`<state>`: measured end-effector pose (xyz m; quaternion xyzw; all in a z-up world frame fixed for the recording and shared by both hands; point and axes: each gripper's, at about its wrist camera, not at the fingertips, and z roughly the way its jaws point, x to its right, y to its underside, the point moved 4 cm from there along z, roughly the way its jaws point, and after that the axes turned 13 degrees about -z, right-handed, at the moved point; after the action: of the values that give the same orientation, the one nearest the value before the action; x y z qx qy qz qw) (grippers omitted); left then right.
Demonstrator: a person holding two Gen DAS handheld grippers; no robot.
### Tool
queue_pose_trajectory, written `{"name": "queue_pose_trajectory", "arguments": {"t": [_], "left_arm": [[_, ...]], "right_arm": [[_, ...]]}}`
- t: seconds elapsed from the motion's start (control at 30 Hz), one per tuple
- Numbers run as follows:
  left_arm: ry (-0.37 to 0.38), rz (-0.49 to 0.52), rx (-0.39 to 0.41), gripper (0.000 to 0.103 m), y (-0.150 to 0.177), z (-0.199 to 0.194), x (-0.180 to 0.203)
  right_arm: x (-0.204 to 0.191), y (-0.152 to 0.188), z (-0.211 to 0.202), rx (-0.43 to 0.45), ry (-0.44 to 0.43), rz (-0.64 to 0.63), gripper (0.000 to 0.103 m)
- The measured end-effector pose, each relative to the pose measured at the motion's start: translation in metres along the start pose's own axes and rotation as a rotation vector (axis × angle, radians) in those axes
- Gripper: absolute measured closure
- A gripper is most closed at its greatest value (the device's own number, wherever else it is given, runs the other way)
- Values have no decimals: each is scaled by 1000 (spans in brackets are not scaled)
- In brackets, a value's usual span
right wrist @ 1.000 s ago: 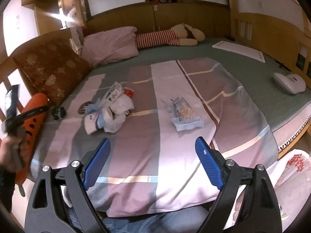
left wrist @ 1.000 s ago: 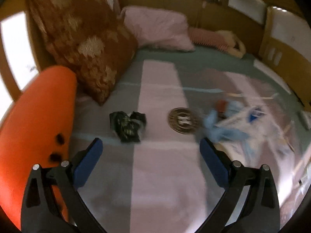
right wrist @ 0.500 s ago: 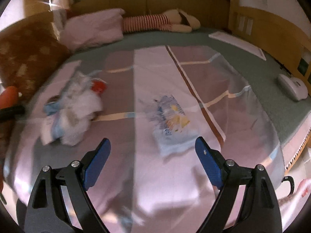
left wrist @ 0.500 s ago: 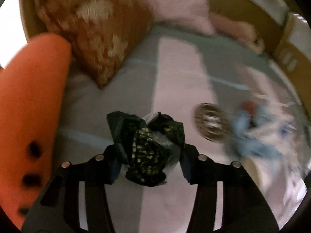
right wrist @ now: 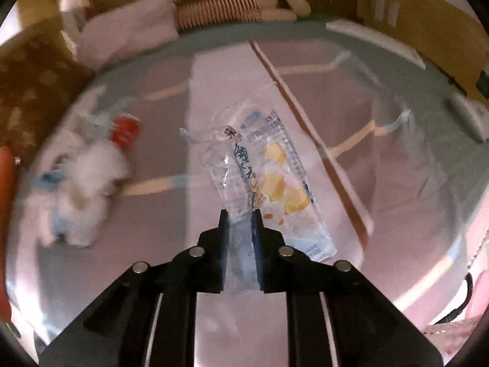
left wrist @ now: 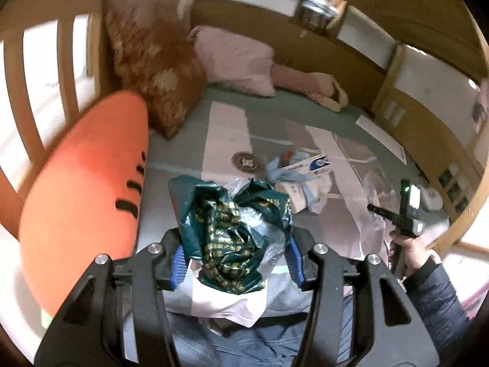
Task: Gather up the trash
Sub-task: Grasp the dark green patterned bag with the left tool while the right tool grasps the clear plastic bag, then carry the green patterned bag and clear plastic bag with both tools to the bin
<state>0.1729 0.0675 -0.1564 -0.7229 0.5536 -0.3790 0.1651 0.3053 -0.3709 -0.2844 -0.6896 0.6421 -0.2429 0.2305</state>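
A crumpled dark green wrapper (left wrist: 232, 232) with gold print fills the lower centre of the left wrist view, bunched with some clear plastic. The left gripper (left wrist: 237, 263) has its jaws closed part-way on it, the blue pads pressing the wad from both sides. It is held up above the striped blanket (left wrist: 226, 134), with blue jeans showing at the bottom of the frame.

In the right wrist view, a clear snack bag (right wrist: 259, 180) with blue lettering and yellow pieces lies in the centre of the frame on the blanket (right wrist: 214, 82). The right gripper (right wrist: 240, 223) has its jaws drawn close together on the near end of this bag, which runs down between them.

A pile of white and blue trash (left wrist: 301, 180) sits right of centre in the left view, with a round dark disc (left wrist: 247, 162) just to its left. The same pile (right wrist: 79, 183) is blurred at the left of the right view, a red scrap (right wrist: 125, 130) at its top.

At the left of the left view stands an orange cushion (left wrist: 82, 189), and above it a brown patterned pillow (left wrist: 152, 67). A pink pillow (left wrist: 238, 61) and a striped stuffed toy (left wrist: 308, 84) lie toward the upper centre.
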Motion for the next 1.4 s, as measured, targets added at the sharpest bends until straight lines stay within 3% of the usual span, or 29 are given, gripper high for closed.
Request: {"name": "queue_pose_trajectory", "arguments": {"t": [0.23, 0.4, 0.83, 1.4], "left_arm": [[98, 83, 69, 49, -2, -30, 52], [143, 89, 53, 49, 12, -30, 66], [129, 64, 23, 49, 23, -30, 57], [110, 73, -6, 49, 27, -19, 61]], "right_arm": [[-51, 16, -153, 210, -181, -7, 88], [-87, 34, -217, 284, -251, -56, 88], [-123, 42, -235, 287, -297, -149, 88], [-114, 45, -228, 274, -297, -129, 88]]}}
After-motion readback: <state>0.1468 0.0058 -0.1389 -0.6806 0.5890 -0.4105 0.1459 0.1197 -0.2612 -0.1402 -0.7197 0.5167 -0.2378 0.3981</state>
